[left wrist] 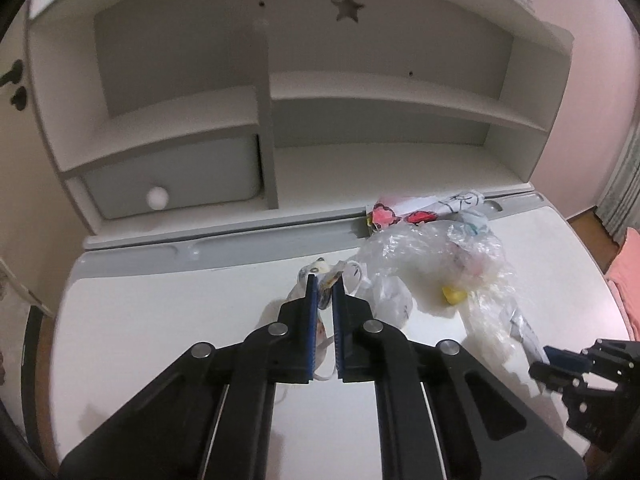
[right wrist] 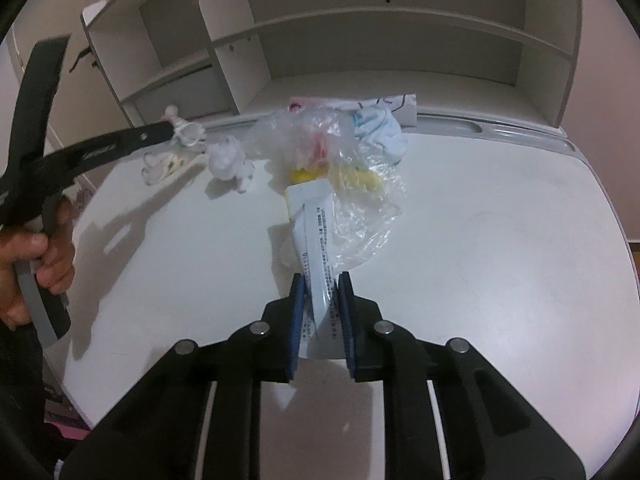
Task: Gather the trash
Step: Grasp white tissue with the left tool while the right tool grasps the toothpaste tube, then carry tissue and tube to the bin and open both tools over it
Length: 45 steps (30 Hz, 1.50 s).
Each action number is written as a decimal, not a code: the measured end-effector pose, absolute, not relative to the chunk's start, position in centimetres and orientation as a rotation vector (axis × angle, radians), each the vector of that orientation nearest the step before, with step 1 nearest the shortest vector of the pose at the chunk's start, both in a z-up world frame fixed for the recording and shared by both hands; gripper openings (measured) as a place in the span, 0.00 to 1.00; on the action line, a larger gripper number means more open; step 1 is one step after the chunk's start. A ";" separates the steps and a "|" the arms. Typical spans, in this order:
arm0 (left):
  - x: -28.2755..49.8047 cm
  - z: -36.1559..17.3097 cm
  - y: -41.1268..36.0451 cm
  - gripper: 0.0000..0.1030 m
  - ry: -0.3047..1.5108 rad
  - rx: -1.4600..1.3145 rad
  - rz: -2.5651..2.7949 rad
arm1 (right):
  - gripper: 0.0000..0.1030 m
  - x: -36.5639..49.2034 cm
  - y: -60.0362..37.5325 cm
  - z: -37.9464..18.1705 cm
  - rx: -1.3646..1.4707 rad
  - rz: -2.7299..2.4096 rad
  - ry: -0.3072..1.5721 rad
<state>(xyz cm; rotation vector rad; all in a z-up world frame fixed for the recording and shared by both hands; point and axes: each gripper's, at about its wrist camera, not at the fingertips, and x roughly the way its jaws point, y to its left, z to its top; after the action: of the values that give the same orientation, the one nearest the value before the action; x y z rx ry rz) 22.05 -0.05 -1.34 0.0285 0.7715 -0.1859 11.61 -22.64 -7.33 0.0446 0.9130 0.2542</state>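
Blue-padded fingers of the left gripper (left wrist: pixel 325 286) pinch a small crumpled wrapper (left wrist: pixel 320 276) at centre frame, jaws nearly closed on it above the white desk (left wrist: pixel 180 320). To its right lies a clear plastic bag (left wrist: pixel 432 264) of scraps. Only the right wrist view shows the right gripper (right wrist: pixel 322 292) clamped on a long white printed packet (right wrist: pixel 314 240) running up to the bag's (right wrist: pixel 320 148) lower edge, and the person's left hand (right wrist: pixel 32 264) at far left. Only the left view shows the drawer knob (left wrist: pixel 157 197).
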 end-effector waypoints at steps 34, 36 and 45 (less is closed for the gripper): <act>-4.4 -2.5 -42.3 0.06 0.785 0.336 -1.130 | 0.17 -19.8 -57.5 -8.8 0.475 -0.532 0.804; -5.7 -3.4 -44.6 0.06 0.800 0.354 -1.170 | 0.17 -21.7 -58.9 -9.7 0.504 -0.565 0.814; -8.4 -9.1 -52.0 0.06 0.906 0.428 -1.231 | 0.17 -25.7 -62.8 -14.1 0.601 -0.626 0.873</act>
<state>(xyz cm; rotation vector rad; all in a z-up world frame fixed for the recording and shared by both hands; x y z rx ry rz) -8.39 -51.97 -9.12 0.4279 0.9057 -1.2315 -25.69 -62.84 -14.08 0.6008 0.8734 -0.6265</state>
